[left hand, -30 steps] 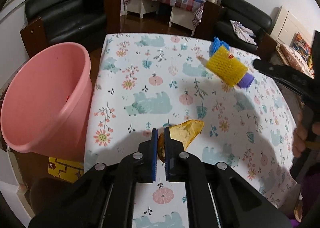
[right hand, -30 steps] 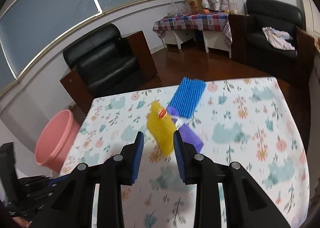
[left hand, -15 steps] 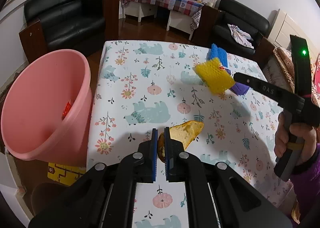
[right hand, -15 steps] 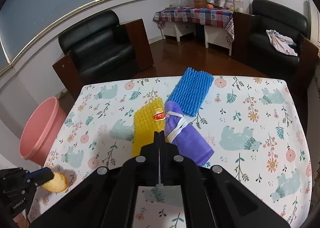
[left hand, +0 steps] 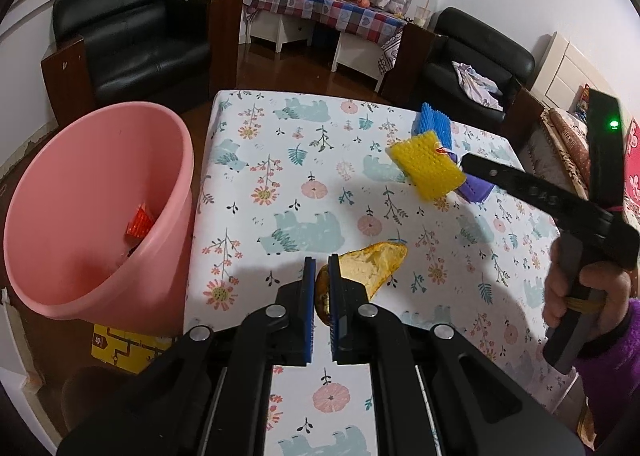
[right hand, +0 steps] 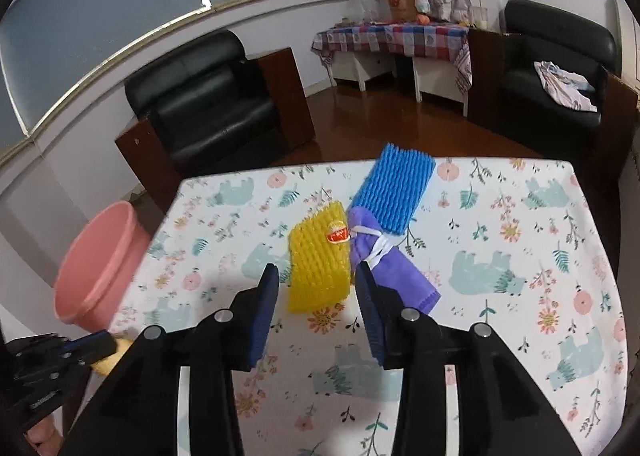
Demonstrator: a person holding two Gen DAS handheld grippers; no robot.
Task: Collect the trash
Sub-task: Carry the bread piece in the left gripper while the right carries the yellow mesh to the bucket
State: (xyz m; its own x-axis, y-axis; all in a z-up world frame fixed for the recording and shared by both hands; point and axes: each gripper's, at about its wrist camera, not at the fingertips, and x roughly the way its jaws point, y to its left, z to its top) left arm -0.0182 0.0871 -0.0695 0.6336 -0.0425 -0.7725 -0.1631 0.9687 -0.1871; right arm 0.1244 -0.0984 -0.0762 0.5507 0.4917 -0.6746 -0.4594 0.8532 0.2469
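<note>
The table has a white cloth with blue bears, pink flowers and small leaves on it; a yellow foam net lies near the middle, with a small red sticker at its 1 o'clock corner; a purple bag tied with white string touches the net at 3 o'clock. A blue foam net lies at 1 o'clock from the yellow one, touching the purple bag's tied end; the pink bin stands just beside the table's edge at 9 o'clock.
</note>
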